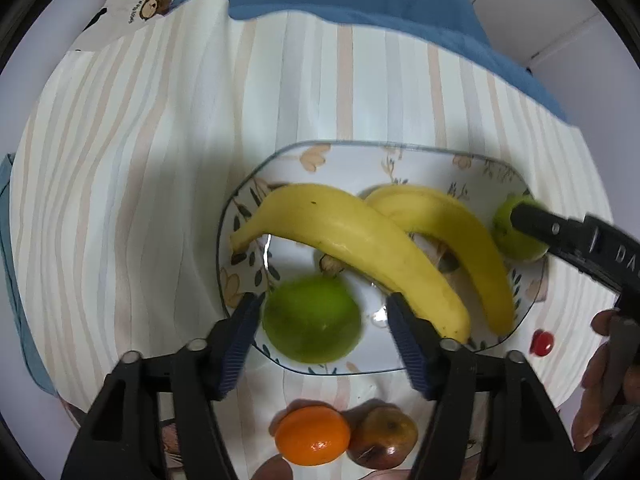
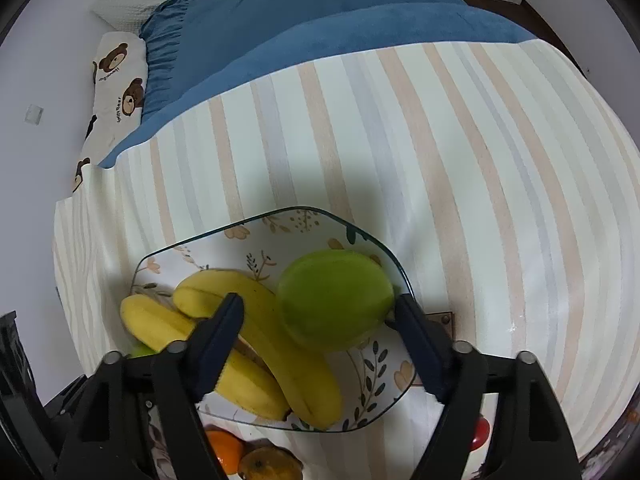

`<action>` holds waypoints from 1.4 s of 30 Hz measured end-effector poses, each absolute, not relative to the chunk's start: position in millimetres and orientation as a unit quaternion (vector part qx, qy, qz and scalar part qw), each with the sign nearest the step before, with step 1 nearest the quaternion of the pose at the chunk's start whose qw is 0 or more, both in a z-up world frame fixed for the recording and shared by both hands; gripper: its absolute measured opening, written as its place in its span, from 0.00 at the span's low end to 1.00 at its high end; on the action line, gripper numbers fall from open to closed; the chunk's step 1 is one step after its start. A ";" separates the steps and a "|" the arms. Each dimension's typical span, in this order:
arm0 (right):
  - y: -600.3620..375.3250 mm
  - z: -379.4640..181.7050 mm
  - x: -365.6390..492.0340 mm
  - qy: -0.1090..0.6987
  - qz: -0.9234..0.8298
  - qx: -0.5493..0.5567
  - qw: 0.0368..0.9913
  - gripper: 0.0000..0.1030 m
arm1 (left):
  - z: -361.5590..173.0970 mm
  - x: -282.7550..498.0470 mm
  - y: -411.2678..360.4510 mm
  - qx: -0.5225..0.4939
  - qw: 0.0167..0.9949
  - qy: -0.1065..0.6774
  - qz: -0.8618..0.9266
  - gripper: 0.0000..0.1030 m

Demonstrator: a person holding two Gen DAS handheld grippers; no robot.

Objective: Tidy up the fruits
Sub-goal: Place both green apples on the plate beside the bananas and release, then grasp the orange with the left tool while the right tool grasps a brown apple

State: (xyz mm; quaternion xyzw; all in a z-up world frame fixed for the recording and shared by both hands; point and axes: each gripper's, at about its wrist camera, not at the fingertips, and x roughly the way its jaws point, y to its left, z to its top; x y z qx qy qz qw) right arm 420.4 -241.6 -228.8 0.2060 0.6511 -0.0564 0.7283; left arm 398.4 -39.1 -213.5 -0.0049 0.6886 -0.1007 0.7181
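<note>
Two bananas point(image 1: 360, 248), two green fruits on plate point(image 1: 352, 152) | left gripper point(image 1: 320, 316) and right gripper point(image 2: 316, 316) jaws apart, each straddling one | next: fetch orange point(image 1: 312, 434) beside plate

Plate point(image 2: 280, 224): floral print, dark rim, resting on the striped cloth point(image 2: 440, 140). On it: two bananas point(image 2: 280, 344) lying side by side, and one green fruit point(image 2: 334, 300) touching them at the far right. My right gripper point(image 2: 316, 312): fingers spread wide, one over the bananas, the other just beside the green fruit. Below the plate: an orange point(image 2: 226, 450) against a brownish fruit point(image 2: 268, 466). Beyond: blue blanket point(image 2: 300, 20), bear-print pillow point(image 2: 116, 80).
</note>
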 end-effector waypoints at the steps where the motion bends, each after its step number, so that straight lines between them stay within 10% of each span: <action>1: -241.5 -226.8 420.0 0.651 -0.056 0.203 0.729 0.79 | -209.6 398.9 -39.7 -0.002 0.724 0.683 -0.099 0.82; 9: -242.8 -195.5 399.2 0.633 -0.053 0.171 0.753 0.90 | -178.7 391.8 -35.9 0.013 0.756 0.649 -0.088 0.97; 42: -194.6 -51.2 218.5 0.475 -0.042 0.094 0.874 0.95 | -50.6 246.1 -5.9 0.040 0.872 0.484 -0.055 0.98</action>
